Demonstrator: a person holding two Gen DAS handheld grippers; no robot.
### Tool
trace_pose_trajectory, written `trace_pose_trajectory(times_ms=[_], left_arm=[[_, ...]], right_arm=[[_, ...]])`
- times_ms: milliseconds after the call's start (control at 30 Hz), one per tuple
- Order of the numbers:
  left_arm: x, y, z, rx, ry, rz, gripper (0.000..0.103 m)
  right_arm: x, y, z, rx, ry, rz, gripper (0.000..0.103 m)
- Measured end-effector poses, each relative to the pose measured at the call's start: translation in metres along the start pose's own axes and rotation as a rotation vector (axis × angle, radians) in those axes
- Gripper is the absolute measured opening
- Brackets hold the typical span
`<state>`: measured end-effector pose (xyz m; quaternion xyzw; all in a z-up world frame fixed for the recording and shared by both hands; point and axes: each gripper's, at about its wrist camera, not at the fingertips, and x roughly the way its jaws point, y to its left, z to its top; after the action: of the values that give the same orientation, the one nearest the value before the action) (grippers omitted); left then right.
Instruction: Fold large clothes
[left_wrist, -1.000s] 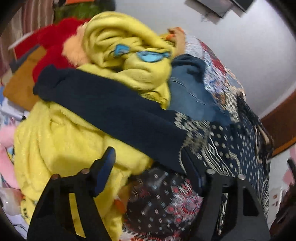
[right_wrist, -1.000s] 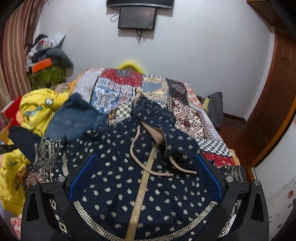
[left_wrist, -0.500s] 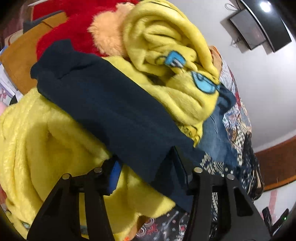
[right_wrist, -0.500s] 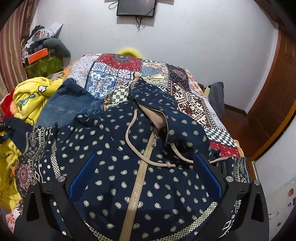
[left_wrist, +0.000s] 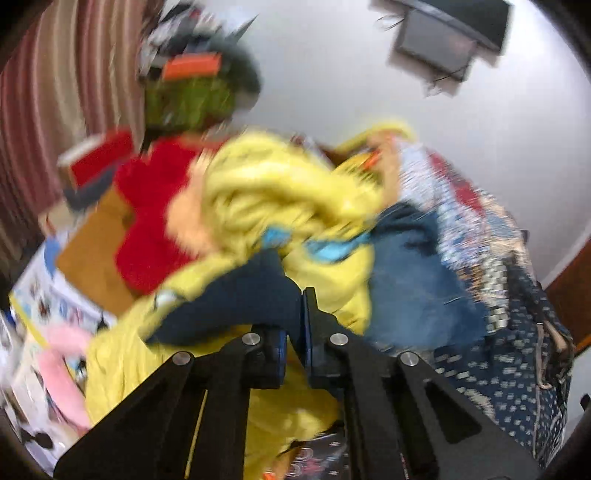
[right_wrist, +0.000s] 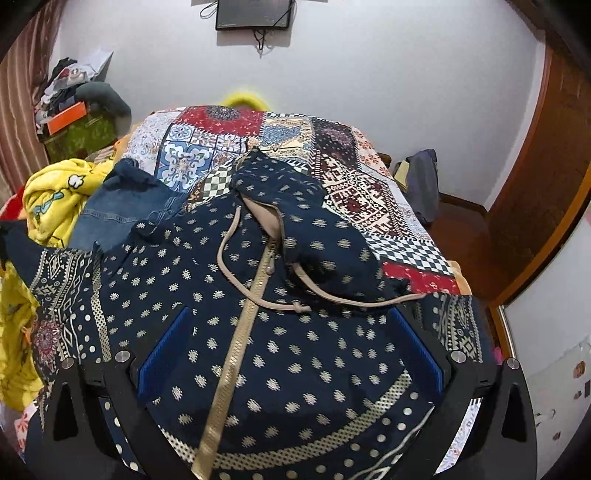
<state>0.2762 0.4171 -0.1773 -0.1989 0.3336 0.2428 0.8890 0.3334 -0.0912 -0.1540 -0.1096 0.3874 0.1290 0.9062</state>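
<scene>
A large navy hooded jacket (right_wrist: 280, 332) with a beige dot pattern, gold zip and beige drawstrings lies spread front-up on the patchwork bedspread (right_wrist: 362, 199). My right gripper (right_wrist: 291, 354) is open and hovers over its lower front, fingers either side of the zip. Its plain navy sleeve end (left_wrist: 236, 306) stretches left over a yellow fleece blanket (left_wrist: 280, 195). My left gripper (left_wrist: 293, 343) is shut on that sleeve end; this view is blurred. The sleeve also shows at the left edge of the right wrist view (right_wrist: 22, 243).
Blue jeans (right_wrist: 122, 210) lie beside the jacket's left shoulder. A red fluffy item (left_wrist: 155, 221) and a brown board (left_wrist: 92, 254) lie left of the blanket. A cluttered green box (right_wrist: 79, 136) stands by the striped curtain. A wooden door (right_wrist: 554, 177) is at right.
My left gripper has closed on the navy sleeve end and swung, blurring its view. The right gripper has moved slightly forward over the jacket and stays open.
</scene>
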Motion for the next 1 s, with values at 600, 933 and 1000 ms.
trace_pose_trajectory(times_ms=[600, 933, 1000], left_arm=[[-0.136, -0.290, -0.026, 0.424, -0.155, -0.446, 0.004], [-0.062, -0.394, -0.154, 0.586, 0.230, -0.518, 0.004], [-0.047, -0.402, -0.180, 0.611, 0.314, -0.528, 0.004]], right_arm=[[-0.049, -0.058, -0.007, 0.039, -0.055, 0.041, 0.103], [-0.050, -0.088, -0.037, 0.085, 0.004, 0.053, 0.103], [-0.048, -0.093, -0.044, 0.093, 0.025, 0.053, 0.103]])
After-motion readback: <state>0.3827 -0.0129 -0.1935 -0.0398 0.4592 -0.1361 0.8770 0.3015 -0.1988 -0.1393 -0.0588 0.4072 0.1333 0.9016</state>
